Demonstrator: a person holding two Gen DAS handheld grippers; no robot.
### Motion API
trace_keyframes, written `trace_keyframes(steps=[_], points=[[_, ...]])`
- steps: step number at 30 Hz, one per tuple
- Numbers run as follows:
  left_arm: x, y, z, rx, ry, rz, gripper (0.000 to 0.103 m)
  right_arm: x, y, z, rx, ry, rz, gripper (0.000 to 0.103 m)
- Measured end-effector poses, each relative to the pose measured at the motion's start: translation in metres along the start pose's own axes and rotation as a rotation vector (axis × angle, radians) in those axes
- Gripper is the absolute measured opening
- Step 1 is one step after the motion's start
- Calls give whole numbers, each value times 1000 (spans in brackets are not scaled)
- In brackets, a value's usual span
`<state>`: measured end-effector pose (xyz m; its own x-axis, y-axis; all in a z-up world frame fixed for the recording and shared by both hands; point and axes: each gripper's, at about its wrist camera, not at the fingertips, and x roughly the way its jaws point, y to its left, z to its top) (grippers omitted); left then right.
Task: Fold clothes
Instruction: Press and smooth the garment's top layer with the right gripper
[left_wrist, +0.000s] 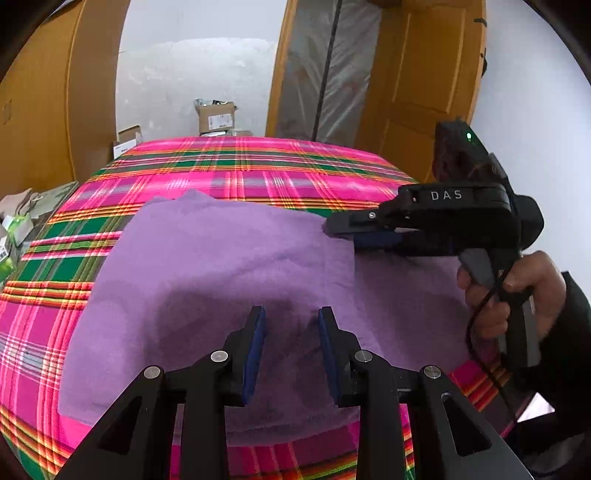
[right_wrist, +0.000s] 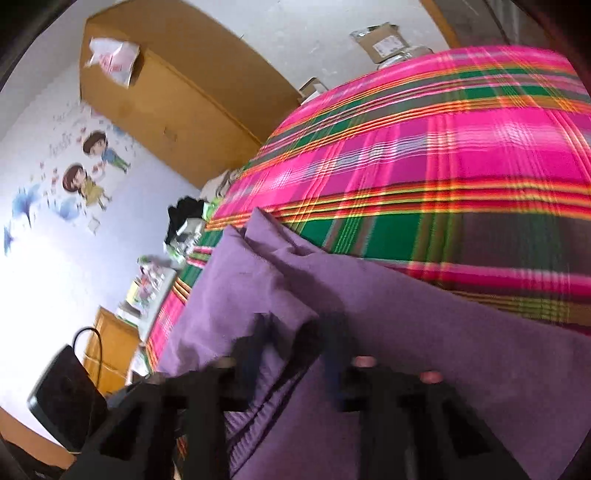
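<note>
Your left gripper (left_wrist: 291, 347) hung with its fingers apart above the purple garment (left_wrist: 221, 266), gripping nothing. Your right gripper (left_wrist: 341, 227) was clamped on a folded edge of that garment, which lay on the plaid bedspread (left_wrist: 258, 166).

Your garment (left_wrist: 221, 273) lies on the bed cover (left_wrist: 258, 166), toward its near edge. Your left gripper (left_wrist: 291, 328) hangs over its near middle; your right gripper (left_wrist: 343, 230) sits at its right fold. Boxes (left_wrist: 216, 118) stand behind the bed, a wardrobe (left_wrist: 40, 110) far left.
</note>
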<state>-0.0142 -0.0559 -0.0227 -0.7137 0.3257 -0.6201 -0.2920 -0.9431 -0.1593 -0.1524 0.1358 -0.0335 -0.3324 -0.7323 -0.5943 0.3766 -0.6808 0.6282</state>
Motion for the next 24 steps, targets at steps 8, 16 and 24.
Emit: trace_keyframes(steps=[8, 16, 24], points=[[7, 0, 2, 2, 8, 7, 30, 9, -6, 15, 8, 6, -58, 13], [-1, 4, 16, -18, -12, -12, 30, -18, 2, 12, 3, -85, -76, 21], [9, -3, 17, 5, 25, -25, 30, -29, -1, 4, 9, -92, -43, 21]])
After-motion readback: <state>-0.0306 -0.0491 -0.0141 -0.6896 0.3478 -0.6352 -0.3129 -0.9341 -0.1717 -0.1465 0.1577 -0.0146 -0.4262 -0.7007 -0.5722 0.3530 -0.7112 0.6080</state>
